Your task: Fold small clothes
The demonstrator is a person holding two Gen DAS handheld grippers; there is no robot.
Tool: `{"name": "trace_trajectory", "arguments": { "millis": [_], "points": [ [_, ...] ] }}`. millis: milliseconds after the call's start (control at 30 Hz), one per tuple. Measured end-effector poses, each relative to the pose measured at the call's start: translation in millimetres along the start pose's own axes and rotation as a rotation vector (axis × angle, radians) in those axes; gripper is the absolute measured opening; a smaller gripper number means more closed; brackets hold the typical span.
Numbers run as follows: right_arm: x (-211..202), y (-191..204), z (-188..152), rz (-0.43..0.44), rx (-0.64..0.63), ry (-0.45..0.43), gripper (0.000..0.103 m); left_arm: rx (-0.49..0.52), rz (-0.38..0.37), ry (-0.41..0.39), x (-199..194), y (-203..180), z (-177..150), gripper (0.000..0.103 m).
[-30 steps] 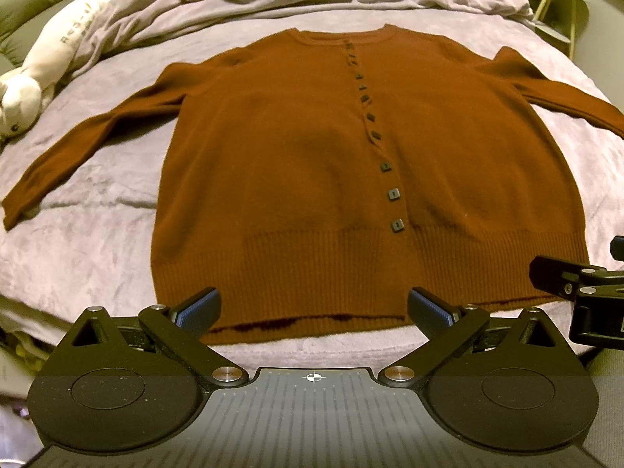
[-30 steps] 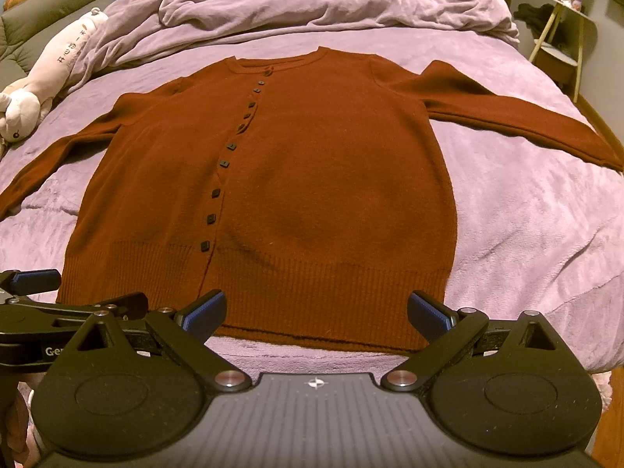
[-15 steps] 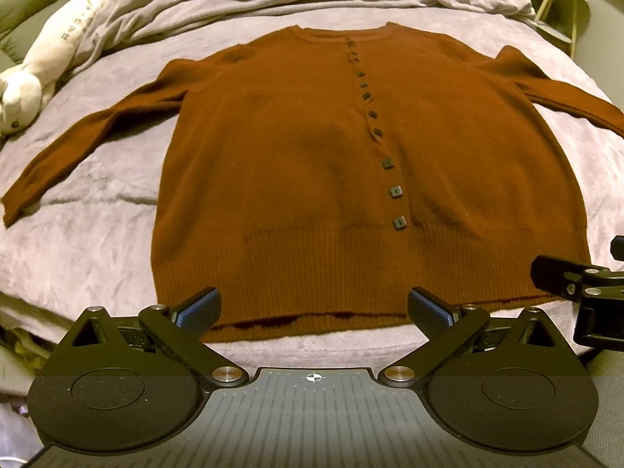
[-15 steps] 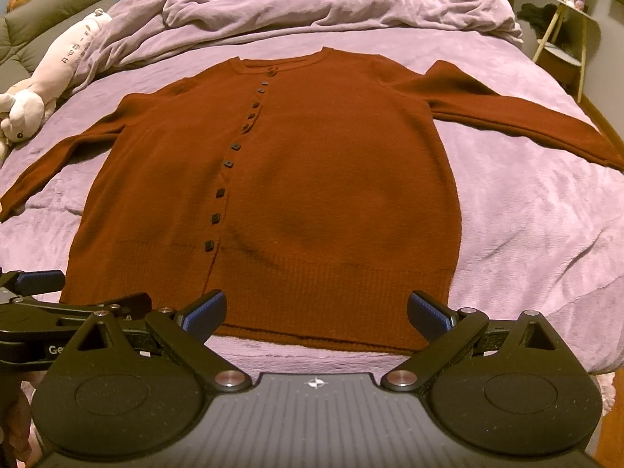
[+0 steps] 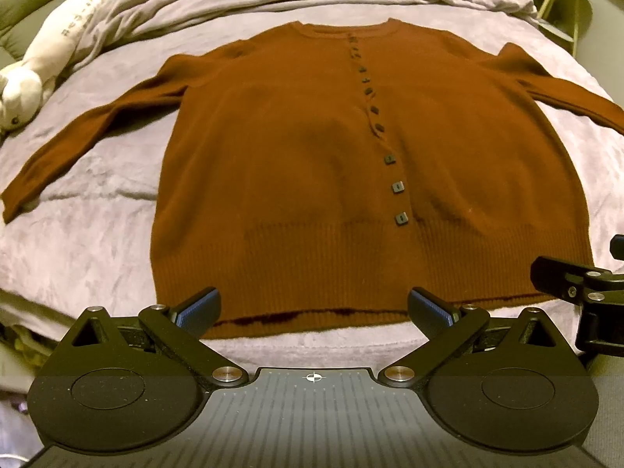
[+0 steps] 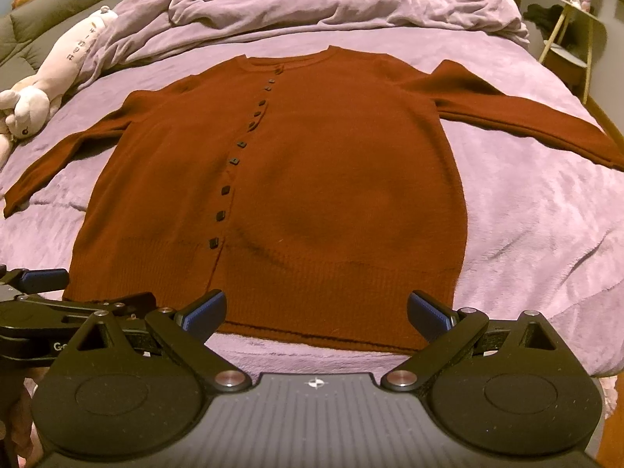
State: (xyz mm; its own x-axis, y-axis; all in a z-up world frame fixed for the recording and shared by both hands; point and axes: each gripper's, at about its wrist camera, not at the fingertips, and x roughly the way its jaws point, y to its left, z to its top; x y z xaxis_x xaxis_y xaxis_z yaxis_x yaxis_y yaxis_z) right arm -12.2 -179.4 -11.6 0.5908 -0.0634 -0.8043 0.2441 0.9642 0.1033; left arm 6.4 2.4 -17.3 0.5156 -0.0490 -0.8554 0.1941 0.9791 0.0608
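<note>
Cardigan [image 5: 312, 163] flat (buttoned), hem just beyond both gaping tongs [image 5: 314, 308] [image 6: 316, 310]

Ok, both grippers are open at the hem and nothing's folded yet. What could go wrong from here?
Three likely risks:
1. The cardigan hem shows a second layer peeking out; a shallow pinch by the left gripper may lift only the top.
2. Both sleeves lie spread wide and could drag.
3. The plush blanket may get pinched by the right gripper.
</note>
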Motion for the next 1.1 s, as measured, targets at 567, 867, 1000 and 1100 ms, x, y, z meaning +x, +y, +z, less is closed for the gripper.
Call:
{"name": "trace_trajectory", "arguments": {
  "millis": [567, 867, 1000, 1100],
  "points": [
    [7, -4, -4, 0.044, -0.006, 0.007, 0.099, -0.018, -0.005, 0.018, 8, -1, 1, 0.103],
    [16, -16, -5, 0.157, 0.042, 0.004, 0.099, -0.041, -0.027, 0.013, 13, 0, 5, 0.103],
    [12, -37, -7, 0.274, 0.086, -0.127, 0.099, -0.075, -0.004, -0.026, 13, 3, 12, 0.103],
    [15, -63, 4, 0.321, 0.108, -0.144, 0.099, -0.094, 0.036, -0.061, 14, 5, 22, 0.103]
  ]
}}
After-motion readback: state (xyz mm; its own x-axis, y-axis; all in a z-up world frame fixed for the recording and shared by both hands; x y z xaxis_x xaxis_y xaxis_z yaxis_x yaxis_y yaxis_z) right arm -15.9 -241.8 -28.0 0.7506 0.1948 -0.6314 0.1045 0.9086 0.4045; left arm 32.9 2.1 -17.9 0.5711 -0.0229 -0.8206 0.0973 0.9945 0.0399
